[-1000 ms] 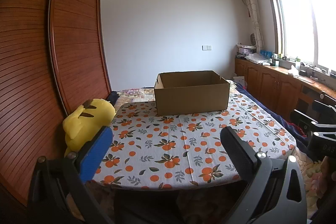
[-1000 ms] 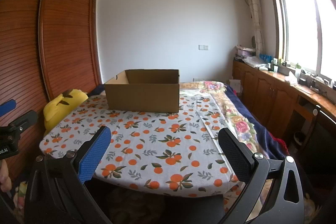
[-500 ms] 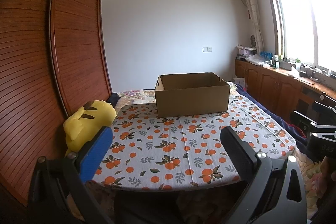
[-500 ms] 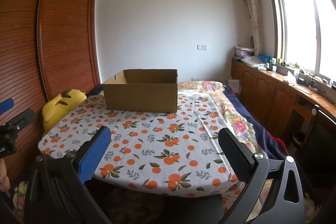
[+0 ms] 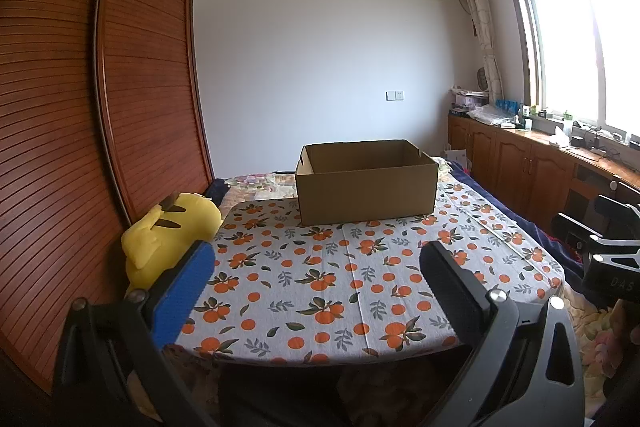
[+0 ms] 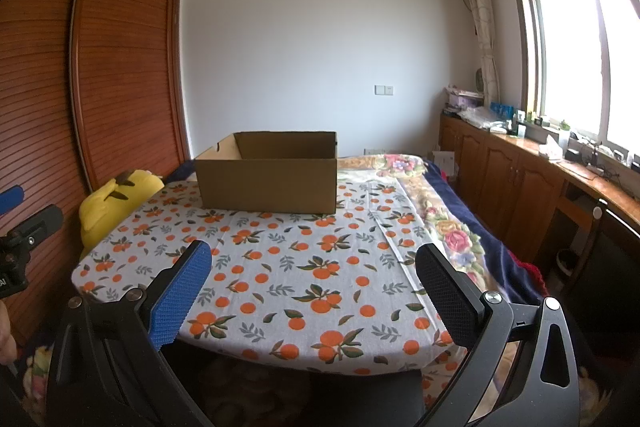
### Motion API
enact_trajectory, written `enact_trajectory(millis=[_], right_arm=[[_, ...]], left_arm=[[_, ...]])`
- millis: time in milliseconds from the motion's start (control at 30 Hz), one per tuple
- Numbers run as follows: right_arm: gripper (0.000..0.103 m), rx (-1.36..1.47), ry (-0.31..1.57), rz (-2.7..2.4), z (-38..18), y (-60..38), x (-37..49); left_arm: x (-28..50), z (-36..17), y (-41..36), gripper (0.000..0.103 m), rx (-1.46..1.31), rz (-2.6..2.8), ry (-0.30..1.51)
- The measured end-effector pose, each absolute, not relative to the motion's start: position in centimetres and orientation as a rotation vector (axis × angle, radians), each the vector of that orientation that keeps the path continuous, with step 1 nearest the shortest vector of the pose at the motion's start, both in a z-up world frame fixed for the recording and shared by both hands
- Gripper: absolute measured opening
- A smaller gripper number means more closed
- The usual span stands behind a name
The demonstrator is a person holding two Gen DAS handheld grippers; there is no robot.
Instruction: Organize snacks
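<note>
Left gripper (image 5: 316, 281) and right gripper (image 6: 312, 281), lower frame: fingers spread wide, holding nothing, apparently poised before a first pick. Table (image 5: 340, 291), mid-frame: orange-print cloth, bare of snacks. Cardboard box (image 5: 366, 183), centre, far edge: open-topped, likely the destination. Plush toy (image 5: 168, 239), left. Wardrobe (image 5: 80, 127) beyond. No snacks in view.

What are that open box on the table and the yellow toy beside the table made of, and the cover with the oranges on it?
The box looks like plain brown cardboard, matte, with cut edges and a notch in its rim. The yellow toy appears to be soft plush fabric, rounded and slightly slumped. The cover seems a thin printed cloth or perhaps vinyl; fold creases show, but the finish is hard to tell.
</note>
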State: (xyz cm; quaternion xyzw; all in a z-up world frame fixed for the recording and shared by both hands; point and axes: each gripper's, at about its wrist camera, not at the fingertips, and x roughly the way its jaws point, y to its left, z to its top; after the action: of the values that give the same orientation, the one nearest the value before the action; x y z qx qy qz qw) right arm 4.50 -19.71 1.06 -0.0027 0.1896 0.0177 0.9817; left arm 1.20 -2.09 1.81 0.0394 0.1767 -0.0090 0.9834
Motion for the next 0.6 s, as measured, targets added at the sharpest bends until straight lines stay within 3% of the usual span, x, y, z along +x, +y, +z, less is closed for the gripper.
enact_trajectory(millis=[600], right_arm=[[0.103, -0.005, 0.381, 0.035, 1.06, -19.82, 4.54]], left_arm=[[1.14, 1.74, -2.17, 0.103, 0.081, -0.016, 0.354]])
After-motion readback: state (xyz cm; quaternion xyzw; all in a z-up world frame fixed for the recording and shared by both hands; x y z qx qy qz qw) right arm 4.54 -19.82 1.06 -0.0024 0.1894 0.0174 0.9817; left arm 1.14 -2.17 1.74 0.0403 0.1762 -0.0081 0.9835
